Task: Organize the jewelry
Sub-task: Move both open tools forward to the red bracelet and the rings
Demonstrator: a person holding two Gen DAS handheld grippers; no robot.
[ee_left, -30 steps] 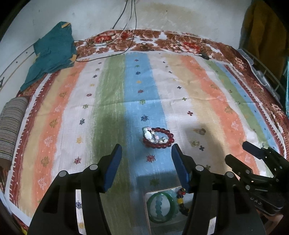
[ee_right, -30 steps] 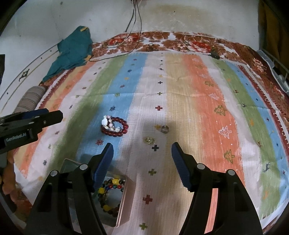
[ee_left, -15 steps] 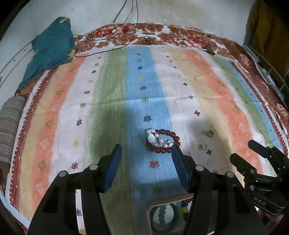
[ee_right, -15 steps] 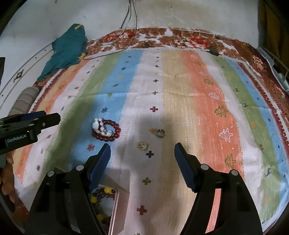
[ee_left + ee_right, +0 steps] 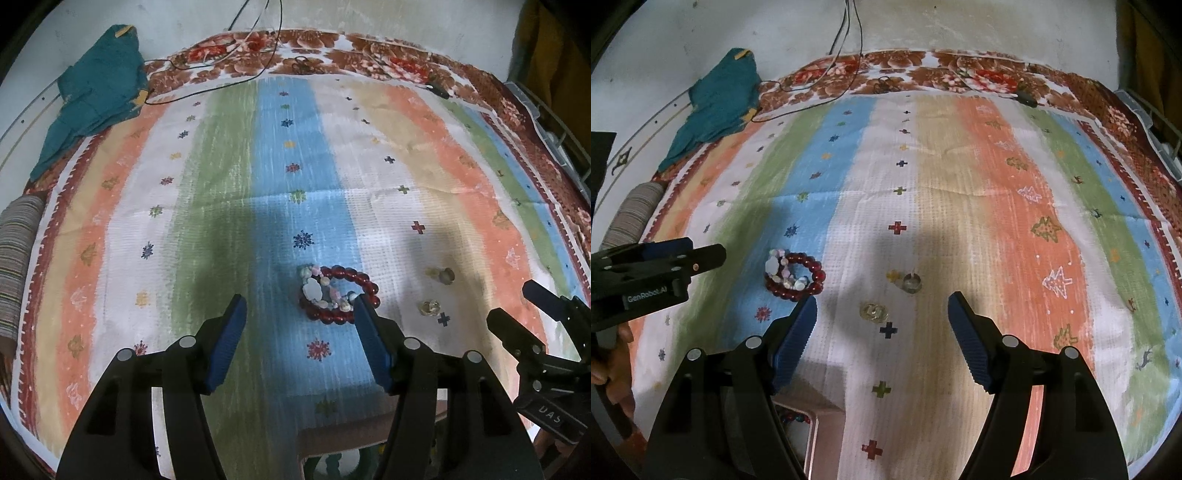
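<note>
On the cloth point(image 5: 960, 177), bracelets point(image 5: 794, 275) lie left of two rings point(image 5: 911, 282), tray point(image 5: 801, 435) nearest.

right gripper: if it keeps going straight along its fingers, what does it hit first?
Probably the small gold-coloured ring lying between the right gripper fingers' line, with the silver ring just beyond. Jaws open, empty; depth is uncertain.

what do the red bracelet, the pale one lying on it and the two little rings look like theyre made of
Red bracelet: round, glossy dark red beads with highlights, likely glass or polished stone.
Pale bracelet: irregular white and pastel pieces, matte to pearly, perhaps shell or stone chips.
Ring band: silvery, shiny, probably metal.
Second ring: pale gold glint, seemingly metal; too small for detail.
</note>
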